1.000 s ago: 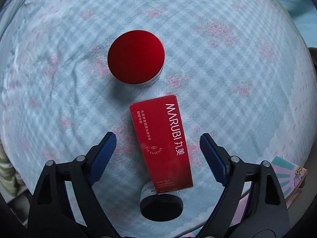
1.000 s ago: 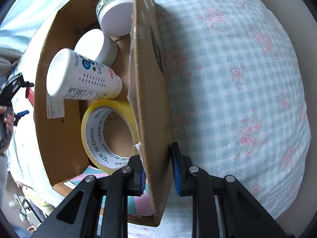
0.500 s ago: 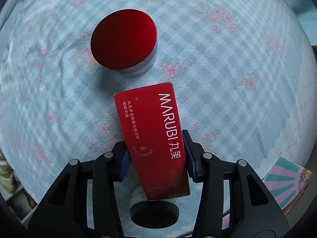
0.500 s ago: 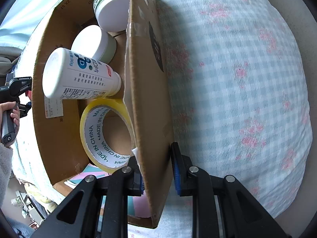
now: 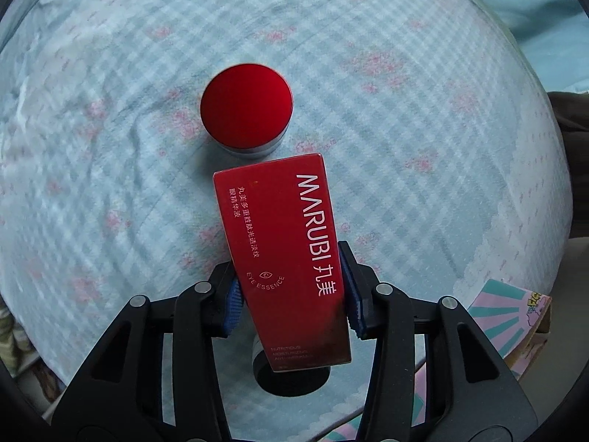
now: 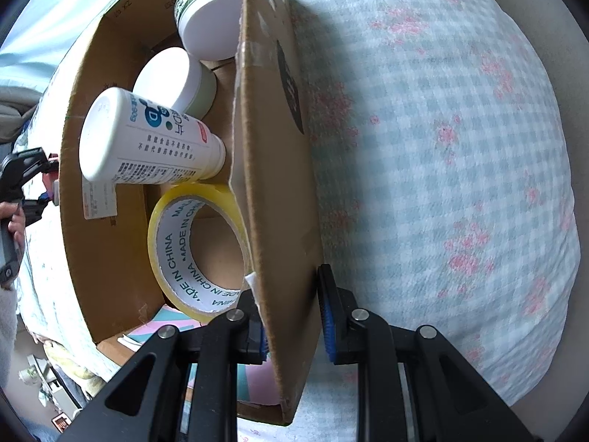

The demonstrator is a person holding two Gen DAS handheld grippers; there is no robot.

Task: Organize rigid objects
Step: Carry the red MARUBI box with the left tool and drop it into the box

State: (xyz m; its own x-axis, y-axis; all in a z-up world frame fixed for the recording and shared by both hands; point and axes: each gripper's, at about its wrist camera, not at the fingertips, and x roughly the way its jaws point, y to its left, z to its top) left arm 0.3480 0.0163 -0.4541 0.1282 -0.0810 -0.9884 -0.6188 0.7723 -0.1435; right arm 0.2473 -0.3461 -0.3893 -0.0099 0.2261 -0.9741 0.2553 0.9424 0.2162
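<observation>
Your left gripper (image 5: 292, 296) clamps the red MARUBI box (image 5: 285, 254), red-lidded jar (image 5: 246, 110) beyond. Your right gripper (image 6: 292, 316) pinches the cardboard box (image 6: 272, 184) wall.

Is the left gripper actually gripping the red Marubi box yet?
Touching. In the left wrist view both blue pads of the left gripper press flush against the long sides of the red Marubi box, no gap showing on either side.

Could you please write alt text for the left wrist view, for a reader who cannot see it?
The left claw grips a red MARUBI box above a checked floral bedspread. A red-lidded jar sits beyond it, and a black-capped container lies beneath.
</observation>
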